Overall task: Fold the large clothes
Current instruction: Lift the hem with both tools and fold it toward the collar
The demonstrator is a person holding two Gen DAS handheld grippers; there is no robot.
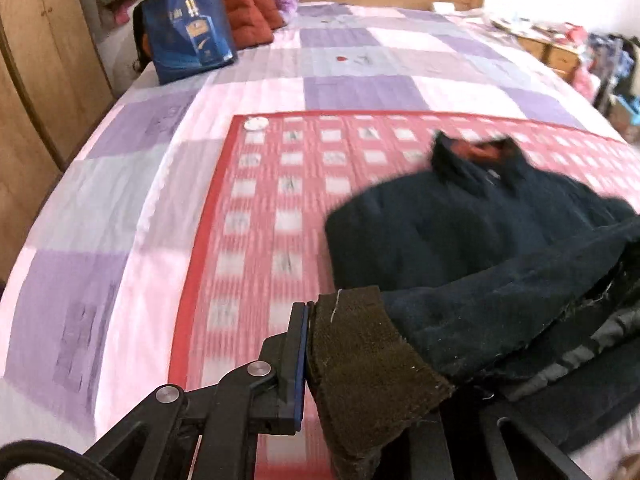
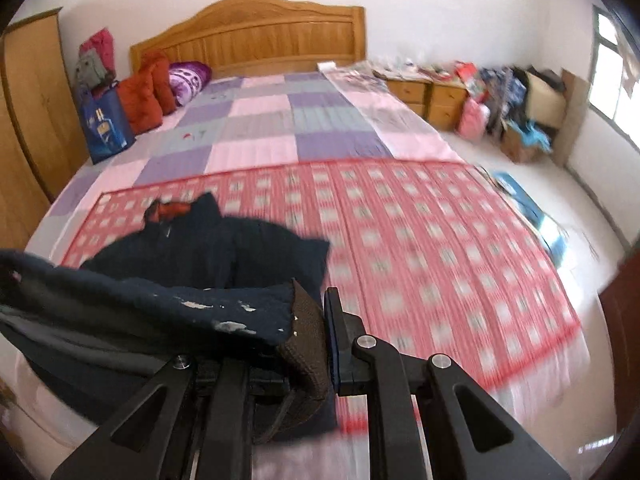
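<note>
Left wrist view: bed [image 1: 360, 60] with red checked mat [image 1: 280, 200], dark jacket [image 1: 480, 232] lying on mat, collar toward headboard, bottom hem lifted. Left tool [image 1: 360, 360] clenched on brown hem corner [image 1: 368, 368]; right tool [image 2: 312, 352] clenched on the opposite hem corner, hem stretched between them. Step looks like the bottom-up fold; next move calls for carrying both corners forward evenly toward the collar [image 2: 180, 210], then letting go.
</note>
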